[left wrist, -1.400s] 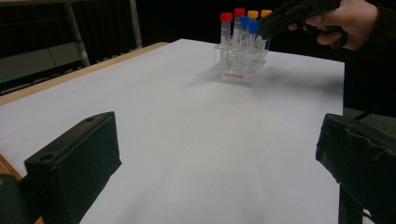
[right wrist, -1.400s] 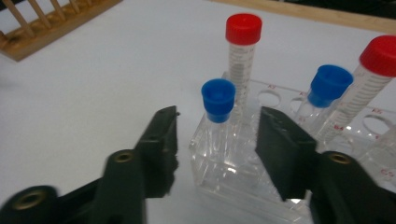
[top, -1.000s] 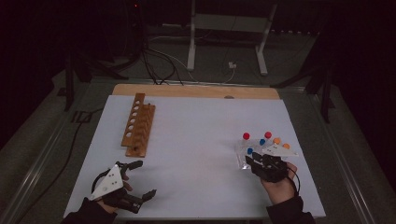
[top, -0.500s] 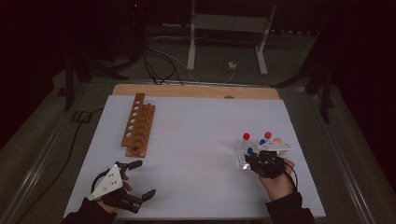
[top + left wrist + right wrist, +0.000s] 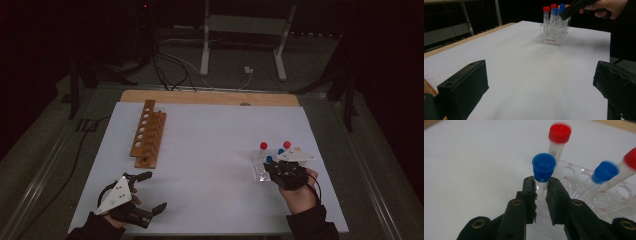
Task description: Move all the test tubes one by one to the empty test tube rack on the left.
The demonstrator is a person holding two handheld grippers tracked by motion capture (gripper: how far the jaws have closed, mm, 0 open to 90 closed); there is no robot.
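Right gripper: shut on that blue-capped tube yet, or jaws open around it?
Shut on it. The right gripper has both jaws pressed against the blue-capped tube just under its cap.

You are facing open white mat (image 5: 215,150) between your hands, while capped tubes (image 5: 559,137) are crowding the clear rack (image 5: 260,172) and the wooden rack (image 5: 147,132) is blocking the far left.

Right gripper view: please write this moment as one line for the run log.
right gripper: fingers just closed, shut on blue-capped tube | tube: in clear rack | left gripper: open, nothing held | wooden rack: no tubes
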